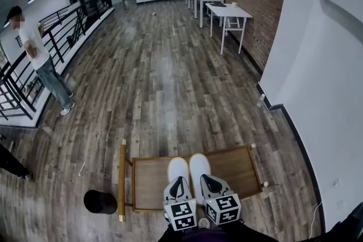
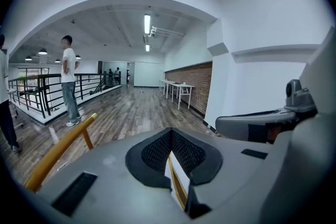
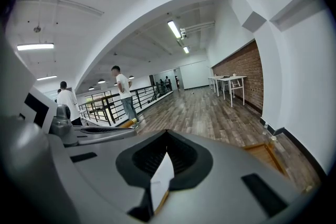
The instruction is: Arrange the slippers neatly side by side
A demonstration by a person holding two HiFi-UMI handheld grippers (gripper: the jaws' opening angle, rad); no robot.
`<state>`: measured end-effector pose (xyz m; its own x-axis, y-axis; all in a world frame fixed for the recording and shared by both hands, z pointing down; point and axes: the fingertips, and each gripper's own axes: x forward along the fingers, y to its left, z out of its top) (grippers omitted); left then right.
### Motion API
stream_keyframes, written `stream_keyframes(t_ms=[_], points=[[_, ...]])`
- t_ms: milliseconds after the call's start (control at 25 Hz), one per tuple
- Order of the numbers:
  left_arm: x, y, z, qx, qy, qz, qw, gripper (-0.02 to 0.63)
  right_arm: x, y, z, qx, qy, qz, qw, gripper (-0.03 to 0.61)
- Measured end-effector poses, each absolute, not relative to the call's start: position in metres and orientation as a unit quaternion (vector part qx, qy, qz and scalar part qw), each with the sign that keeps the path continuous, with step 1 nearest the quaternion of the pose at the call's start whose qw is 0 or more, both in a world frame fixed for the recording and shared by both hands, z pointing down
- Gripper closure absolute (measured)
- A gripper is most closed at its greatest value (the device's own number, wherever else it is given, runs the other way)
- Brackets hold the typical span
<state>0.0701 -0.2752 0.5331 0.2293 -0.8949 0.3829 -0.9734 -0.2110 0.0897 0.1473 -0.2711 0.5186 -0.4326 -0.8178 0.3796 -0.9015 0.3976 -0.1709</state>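
White slippers (image 1: 178,168) lie close together, toes level, on the wooden table (image 1: 152,178), so the arranging looks done, with the left gripper (image 1: 179,181) and right gripper (image 1: 211,181) over their heels, jaws clenched on nothing.

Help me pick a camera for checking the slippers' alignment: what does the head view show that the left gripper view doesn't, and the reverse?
Only the head view: the left slipper and right slipper whole, side by side on the low wooden table, plus a black round object on the floor beside it.
Only the left gripper view: the ceiling lights, and the left gripper up close, jaws closed together.
Both: the person by the railing, the white tables along the brick wall, and the right gripper.
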Motion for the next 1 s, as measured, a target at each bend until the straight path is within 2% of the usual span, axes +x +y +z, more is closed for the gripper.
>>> stream_keyframes(t_ms=[1000], points=[[0.065,-0.305,0.507,0.784,-0.603,0.093,0.113,0.612,0.146,-0.299,0.504,0.524,-0.832,0.142,0.112,0.58]])
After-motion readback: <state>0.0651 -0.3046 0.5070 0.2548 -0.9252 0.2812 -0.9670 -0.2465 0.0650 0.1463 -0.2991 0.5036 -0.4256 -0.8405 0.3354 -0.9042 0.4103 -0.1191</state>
